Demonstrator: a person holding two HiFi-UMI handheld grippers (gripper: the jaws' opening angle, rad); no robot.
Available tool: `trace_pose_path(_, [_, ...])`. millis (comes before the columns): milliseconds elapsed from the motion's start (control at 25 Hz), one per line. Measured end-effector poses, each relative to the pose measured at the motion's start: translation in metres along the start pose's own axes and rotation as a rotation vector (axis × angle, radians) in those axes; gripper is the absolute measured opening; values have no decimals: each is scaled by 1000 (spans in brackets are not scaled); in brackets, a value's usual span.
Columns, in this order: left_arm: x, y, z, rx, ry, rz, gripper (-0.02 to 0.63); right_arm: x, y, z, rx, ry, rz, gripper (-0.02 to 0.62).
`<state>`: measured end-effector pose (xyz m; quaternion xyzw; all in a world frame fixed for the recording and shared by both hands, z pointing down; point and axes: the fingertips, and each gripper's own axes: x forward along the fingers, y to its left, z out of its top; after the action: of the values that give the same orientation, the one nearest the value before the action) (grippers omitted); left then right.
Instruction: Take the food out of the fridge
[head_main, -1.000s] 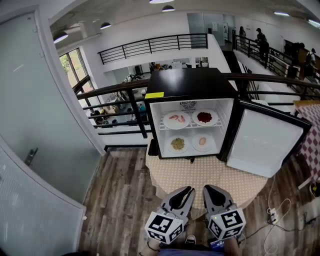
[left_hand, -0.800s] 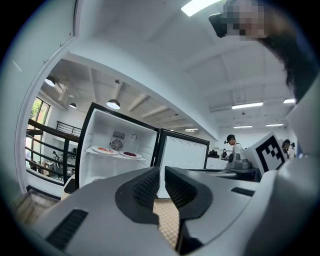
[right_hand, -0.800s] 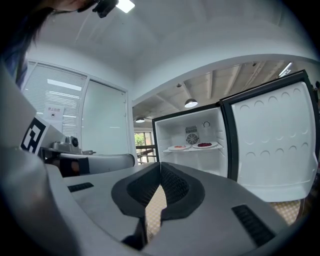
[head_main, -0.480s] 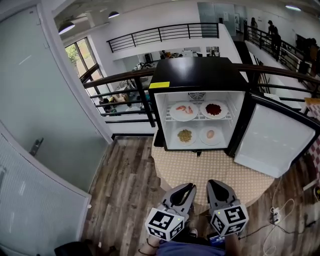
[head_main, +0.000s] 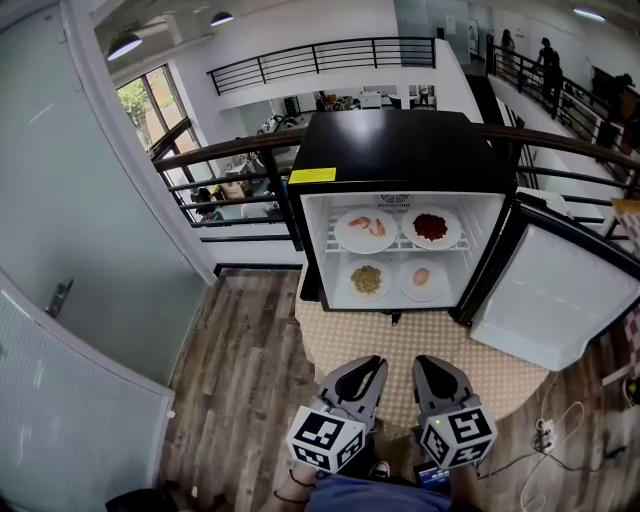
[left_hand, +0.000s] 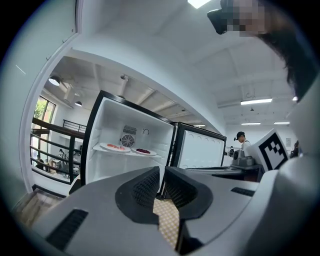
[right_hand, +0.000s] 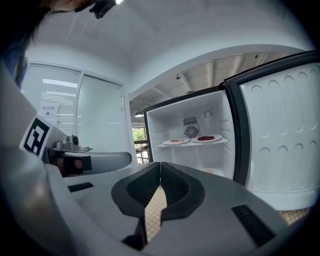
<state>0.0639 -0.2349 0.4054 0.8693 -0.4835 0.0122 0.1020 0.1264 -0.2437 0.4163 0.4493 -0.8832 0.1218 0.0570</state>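
A small black fridge stands with its door swung open to the right. On the upper shelf sit a plate of pink food and a plate of dark red food. Below them lie a plate of greenish food and a plate with a pale round piece. My left gripper and right gripper hang side by side in front of the fridge, well short of it, both shut and empty. The upper plates show in both gripper views.
A round beige patterned mat lies under the fridge on the wood floor. Black railings run behind it. A glass wall is at left. A white cable and power strip lie at right. People stand far back right.
Both grippers and the camera have moved closer to the fridge, which now looks larger. The jaws stayed shut.
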Motion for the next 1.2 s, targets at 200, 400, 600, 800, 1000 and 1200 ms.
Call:
trace_pose_path(200, [26,27,3,18,22,-13,42,39,-10,10,-1,6,8,16])
trace_pose_path(400, [50,59,16,46,20,-9,41,79,-17,24,-3,1,17,17])
trace_pose_path(600, [66,87,22,42,15,-14,43,110,-27,32,32,0,20,17])
trace_pose_path(800, [83,109,26,56,13,-14,43,135,-34,37,97,-5,30,17])
trace_pose_path(1000, [97,125,26,46,17,-23,45,161,-43,45,174,-23,42,17])
trace_pose_path(1200, [104,141,23,42,26,-25,51,189,-51,42,266,23,37,18])
